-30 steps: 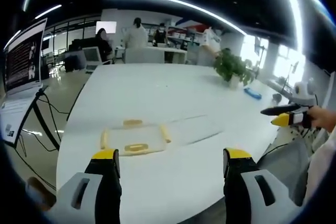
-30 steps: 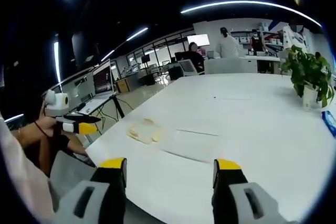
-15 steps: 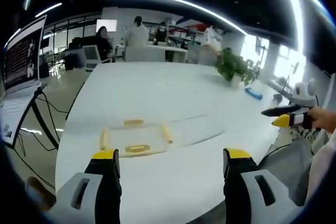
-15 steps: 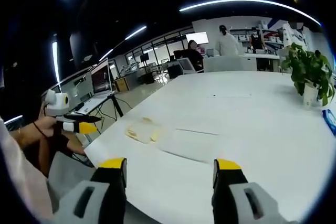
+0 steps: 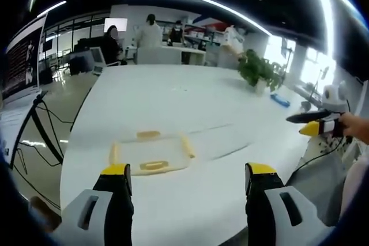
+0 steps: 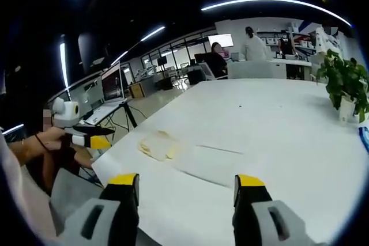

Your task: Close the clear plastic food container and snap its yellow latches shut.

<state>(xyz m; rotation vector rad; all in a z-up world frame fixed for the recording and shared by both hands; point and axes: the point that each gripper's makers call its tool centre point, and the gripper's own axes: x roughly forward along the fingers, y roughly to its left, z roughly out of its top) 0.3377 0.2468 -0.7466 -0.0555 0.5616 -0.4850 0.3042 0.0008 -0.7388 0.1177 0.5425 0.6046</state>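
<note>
Both the left gripper (image 5: 187, 180) and right gripper (image 6: 187, 188) hover spread and empty, short of the open container (image 5: 151, 152) on the white table (image 5: 173, 93)

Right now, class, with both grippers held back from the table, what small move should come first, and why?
Probably bring the left gripper forward toward the container. Both grippers are open, holding nothing, short of the table. The container lies ahead with its clear lid lying open flat beside it, so it must be reached first.

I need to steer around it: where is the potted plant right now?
In the left gripper view the potted plant stands far across the white table, upper right, beyond the food container; in the right gripper view it is at the right edge.
</note>
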